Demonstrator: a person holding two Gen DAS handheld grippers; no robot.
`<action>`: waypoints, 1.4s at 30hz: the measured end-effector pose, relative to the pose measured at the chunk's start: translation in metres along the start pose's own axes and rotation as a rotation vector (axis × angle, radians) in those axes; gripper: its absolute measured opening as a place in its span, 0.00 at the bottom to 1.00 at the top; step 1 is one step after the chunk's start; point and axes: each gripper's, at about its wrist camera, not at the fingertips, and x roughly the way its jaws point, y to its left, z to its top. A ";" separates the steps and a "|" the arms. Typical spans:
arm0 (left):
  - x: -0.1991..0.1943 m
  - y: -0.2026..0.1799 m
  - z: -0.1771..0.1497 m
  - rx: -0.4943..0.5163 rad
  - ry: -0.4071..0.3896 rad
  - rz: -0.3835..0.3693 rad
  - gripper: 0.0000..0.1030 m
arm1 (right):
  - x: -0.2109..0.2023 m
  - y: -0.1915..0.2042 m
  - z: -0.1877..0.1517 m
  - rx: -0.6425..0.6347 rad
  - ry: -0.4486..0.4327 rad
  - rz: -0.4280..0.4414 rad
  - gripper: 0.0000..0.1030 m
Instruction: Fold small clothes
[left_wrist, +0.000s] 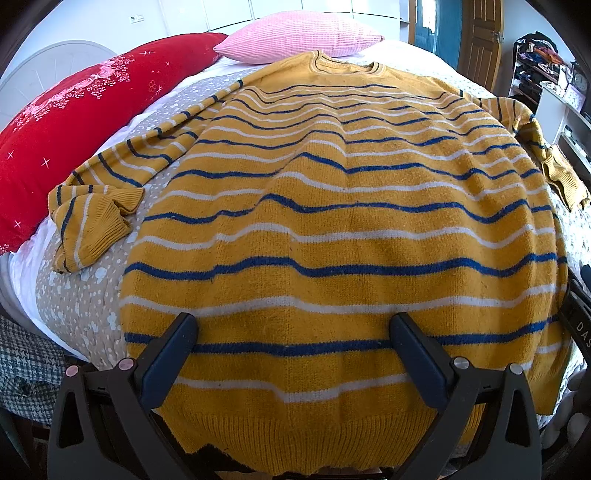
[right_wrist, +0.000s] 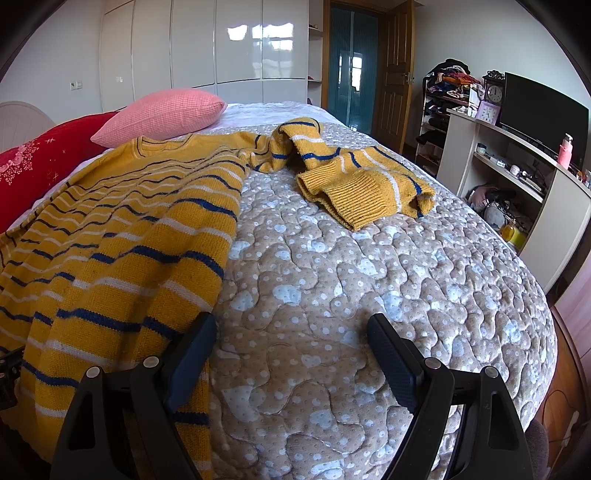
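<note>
The bed is covered by a beige quilted spread dotted with white. A yellow striped sweater lies flat on it, sleeves out to both sides. At the head rest a pink pillow and a red pillow.

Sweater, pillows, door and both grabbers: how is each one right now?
Sweater: spread flat, unfolded.
Right sleeve: bunched up on the quilt.
Left gripper: open, above the hem.
Right gripper: open, holding nothing.
Pink pillow: lying on the bed.
Door: open.
</note>
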 end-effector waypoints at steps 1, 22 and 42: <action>0.000 0.000 -0.001 0.000 0.000 0.000 1.00 | 0.000 0.000 0.000 0.000 -0.001 0.001 0.85; -0.005 0.004 0.000 -0.007 0.010 -0.030 1.00 | 0.001 -0.014 0.000 0.041 -0.011 0.086 0.86; -0.050 0.055 0.020 -0.109 -0.064 -0.173 0.88 | 0.035 -0.054 0.109 -0.088 -0.042 0.029 0.84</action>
